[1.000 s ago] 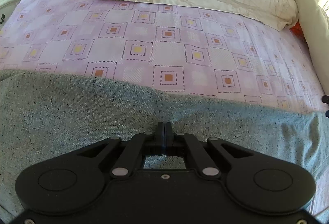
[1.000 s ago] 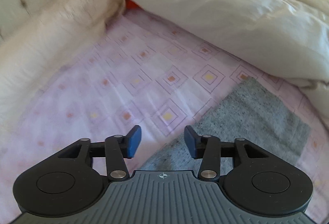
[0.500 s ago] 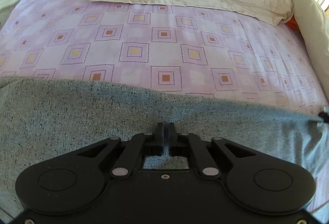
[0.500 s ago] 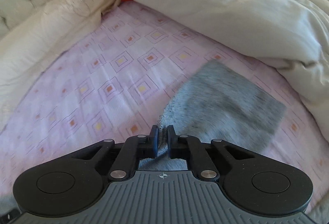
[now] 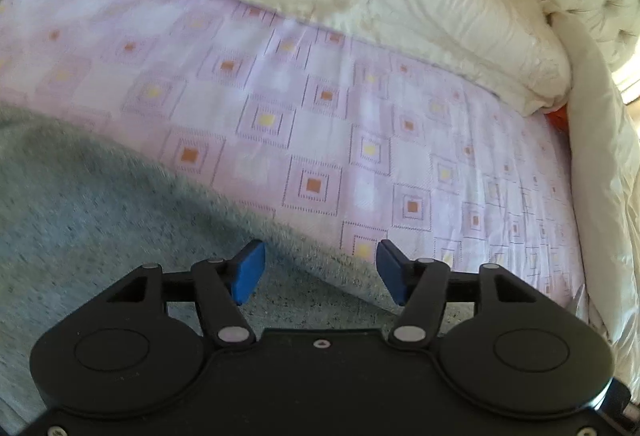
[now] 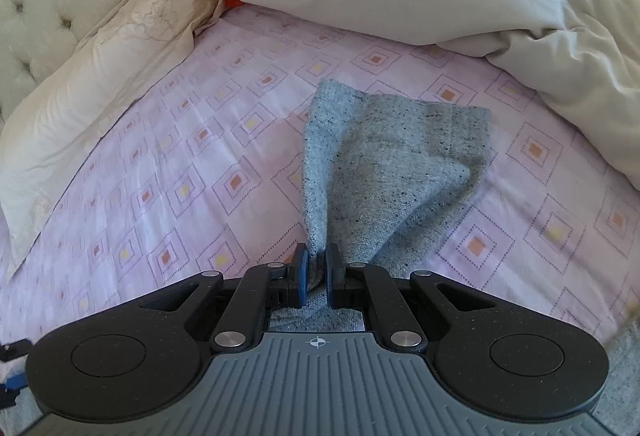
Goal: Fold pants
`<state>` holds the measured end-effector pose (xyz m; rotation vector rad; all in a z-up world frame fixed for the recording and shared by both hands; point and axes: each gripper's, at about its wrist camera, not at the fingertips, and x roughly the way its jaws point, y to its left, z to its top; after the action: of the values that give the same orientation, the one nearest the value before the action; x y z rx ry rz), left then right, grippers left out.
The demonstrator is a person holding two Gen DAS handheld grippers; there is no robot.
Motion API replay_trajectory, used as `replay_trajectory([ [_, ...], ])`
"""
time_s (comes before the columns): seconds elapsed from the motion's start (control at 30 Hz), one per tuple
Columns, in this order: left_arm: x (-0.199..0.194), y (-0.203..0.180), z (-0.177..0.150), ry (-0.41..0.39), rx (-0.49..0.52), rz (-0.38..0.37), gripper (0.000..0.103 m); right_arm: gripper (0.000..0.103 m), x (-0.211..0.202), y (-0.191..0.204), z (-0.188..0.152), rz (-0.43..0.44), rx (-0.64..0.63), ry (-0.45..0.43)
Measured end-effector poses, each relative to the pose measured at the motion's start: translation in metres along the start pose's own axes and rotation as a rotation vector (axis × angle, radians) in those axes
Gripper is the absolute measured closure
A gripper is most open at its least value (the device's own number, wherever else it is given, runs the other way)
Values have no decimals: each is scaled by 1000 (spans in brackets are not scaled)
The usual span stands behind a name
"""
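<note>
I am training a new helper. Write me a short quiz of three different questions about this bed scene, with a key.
1. True or false: the right gripper is shut on the grey speckled knit pants.
2. The left gripper has its blue pads: A pressed on cloth, B apart and opening.
3. Fill in: the pants lie on a pink bed sheet patterned with ____.

Key: 1 true; 2 B; 3 squares.
</note>
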<state>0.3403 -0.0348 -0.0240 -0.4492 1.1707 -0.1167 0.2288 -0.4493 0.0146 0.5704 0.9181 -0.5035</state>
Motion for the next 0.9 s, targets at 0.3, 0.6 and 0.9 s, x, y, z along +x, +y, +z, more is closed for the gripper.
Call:
replay_trajectory([
  [0.3, 6, -6, 8, 6, -53, 77, 99, 95, -34, -7, -3, 99, -26, -63],
  [0.6, -121, -12, -72, -127, 143, 24, 99, 95, -129, -61, -36, 196, -11, -13],
  [0.9, -129, 22, -196, -65, 266, 95, 98, 90, -132, -90, -83, 112, -140, 147],
])
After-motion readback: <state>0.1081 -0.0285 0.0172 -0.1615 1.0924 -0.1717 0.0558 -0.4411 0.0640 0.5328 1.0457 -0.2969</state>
